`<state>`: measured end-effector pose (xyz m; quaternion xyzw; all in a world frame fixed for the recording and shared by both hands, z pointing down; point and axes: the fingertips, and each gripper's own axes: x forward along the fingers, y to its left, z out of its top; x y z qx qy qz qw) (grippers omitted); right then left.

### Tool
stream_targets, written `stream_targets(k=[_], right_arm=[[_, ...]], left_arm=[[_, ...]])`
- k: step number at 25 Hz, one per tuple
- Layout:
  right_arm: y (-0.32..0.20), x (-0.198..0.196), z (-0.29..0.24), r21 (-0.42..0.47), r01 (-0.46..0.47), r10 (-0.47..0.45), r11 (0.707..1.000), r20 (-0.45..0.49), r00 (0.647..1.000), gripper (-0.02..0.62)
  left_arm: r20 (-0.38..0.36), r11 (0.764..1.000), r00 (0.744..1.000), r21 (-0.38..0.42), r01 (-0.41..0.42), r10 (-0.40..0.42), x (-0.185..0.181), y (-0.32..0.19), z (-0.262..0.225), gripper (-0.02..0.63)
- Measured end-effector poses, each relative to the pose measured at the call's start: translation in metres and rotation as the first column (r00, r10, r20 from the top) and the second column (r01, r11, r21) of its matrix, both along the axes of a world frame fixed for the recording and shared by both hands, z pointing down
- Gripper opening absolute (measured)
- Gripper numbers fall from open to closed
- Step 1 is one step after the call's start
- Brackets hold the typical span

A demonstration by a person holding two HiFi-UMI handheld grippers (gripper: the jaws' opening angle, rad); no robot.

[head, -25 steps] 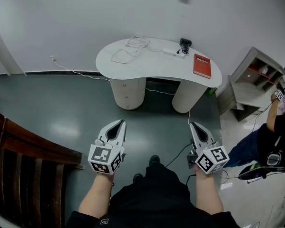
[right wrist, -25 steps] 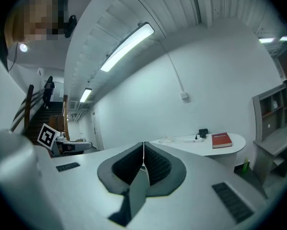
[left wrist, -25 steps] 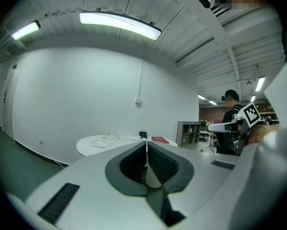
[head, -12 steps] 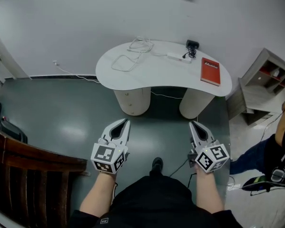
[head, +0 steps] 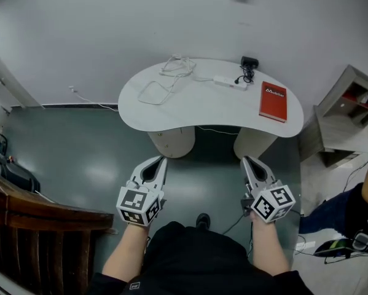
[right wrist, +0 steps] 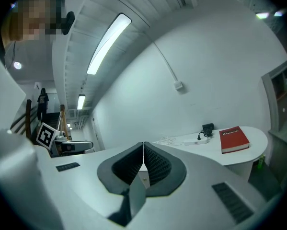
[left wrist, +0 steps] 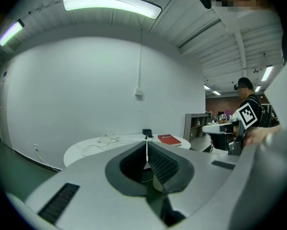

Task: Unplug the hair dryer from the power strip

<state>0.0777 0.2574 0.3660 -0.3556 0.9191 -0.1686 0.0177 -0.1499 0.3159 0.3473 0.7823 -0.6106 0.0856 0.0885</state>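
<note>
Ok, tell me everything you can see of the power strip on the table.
The power strip is a slim white bar, seemingly plastic, lying flat near the far edge of the white table, left of the red book. A black plug sits at its right end; a white cable leaves its left end.

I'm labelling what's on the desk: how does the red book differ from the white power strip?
The book is red and a broad rectangle; the power strip is white and a slim bar. The book lies near the table's right end with nothing attached; the power strip lies further back, to the book's left, with a black cord running to it. Both lie flat on the white table.
</note>
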Motion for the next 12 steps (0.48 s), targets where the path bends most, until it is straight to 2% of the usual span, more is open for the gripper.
stream_targets(k=[6, 12], right_arm=[[-0.018, 0.014, 0.021, -0.05, -0.029, 0.028, 0.998, -0.017, 0.999, 0.035], [-0.056, 0.031, 0.031, -0.071, -0.109, 0.107, 0.991, -0.034, 0.994, 0.035]], left_arm=[[-0.01, 0.998, 0.998, -0.011, -0.059, 0.059, 0.018, -0.041, 0.007, 0.018], [-0.039, 0.982, 0.982, -0.013, -0.186, 0.186, 0.051, -0.11, 0.018, 0.018]])
